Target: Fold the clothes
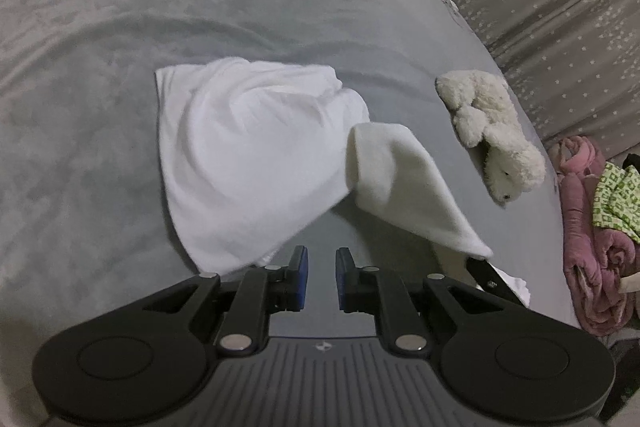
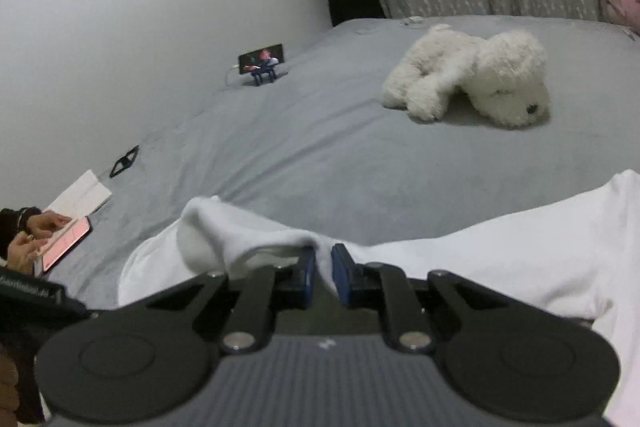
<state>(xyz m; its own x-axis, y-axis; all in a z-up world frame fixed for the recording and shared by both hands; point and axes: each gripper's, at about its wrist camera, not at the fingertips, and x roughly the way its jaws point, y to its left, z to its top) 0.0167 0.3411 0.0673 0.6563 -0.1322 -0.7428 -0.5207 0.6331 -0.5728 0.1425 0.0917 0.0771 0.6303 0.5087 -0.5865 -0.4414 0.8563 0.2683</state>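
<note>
Folding in progress on a grey bed cover (image 1: 120,27): a white garment (image 1: 248,155), probably a T-shirt, lies partly gathered near the middle of the bed, with one portion, likely a sleeve or side panel, lifted off the cover toward the right. The right gripper (image 2: 323,269) pinches a fold of this white cloth between its blue pads (image 2: 307,277); the fabric passes through the narrow gap and drapes away to either side. The left gripper (image 1: 322,277) hangs just short of the garment's near edge, its fingers drawn close but not touching, with only bare cover visible between them and nothing held. The step in hand appears to be the carrying of one side across the body of the garment; the next move would call for laying that raised portion flat over the middle, aligned with the far edge, while the free gripper steadies or smooths the rest. A white plush dog (image 2: 472,75) lies on the cover well apart to the right, near enough that a wide sweep could brush it. A phone on a small blue stand (image 2: 262,63) shows a picture, and a person's hands (image 2: 36,235) hold a pink-lit phone (image 2: 66,243) beside an open notebook (image 2: 82,193). A small pale emblem marks each gripper body; no lettering can be read anywhere
</note>
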